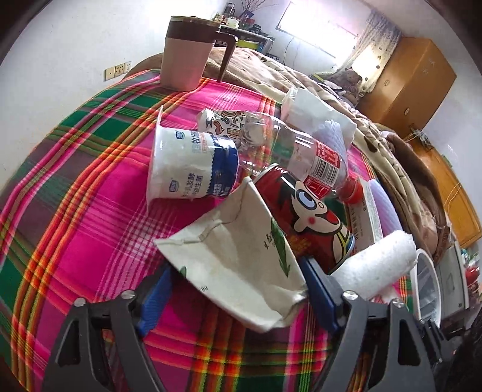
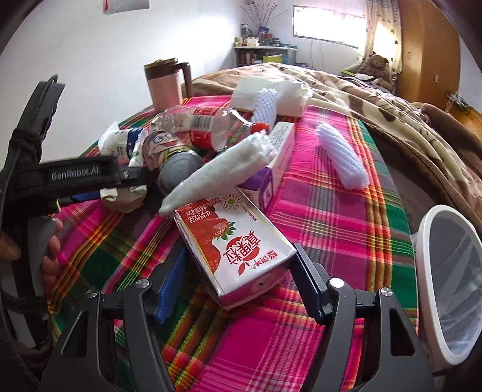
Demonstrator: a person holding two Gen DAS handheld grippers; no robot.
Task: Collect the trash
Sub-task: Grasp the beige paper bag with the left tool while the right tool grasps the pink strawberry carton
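A plaid cloth (image 2: 325, 211) covers the surface, and behind it a bed (image 2: 376, 90) reaches to a bright window (image 2: 328, 25). The left gripper (image 1: 238, 289) has a crushed paper cup (image 1: 241, 256) between its jaws; whether it grips, I cannot tell. The right gripper (image 2: 238, 277) stands around a strawberry carton (image 2: 232, 247), not clearly touching. A white bin (image 2: 446, 271) waits at the right.
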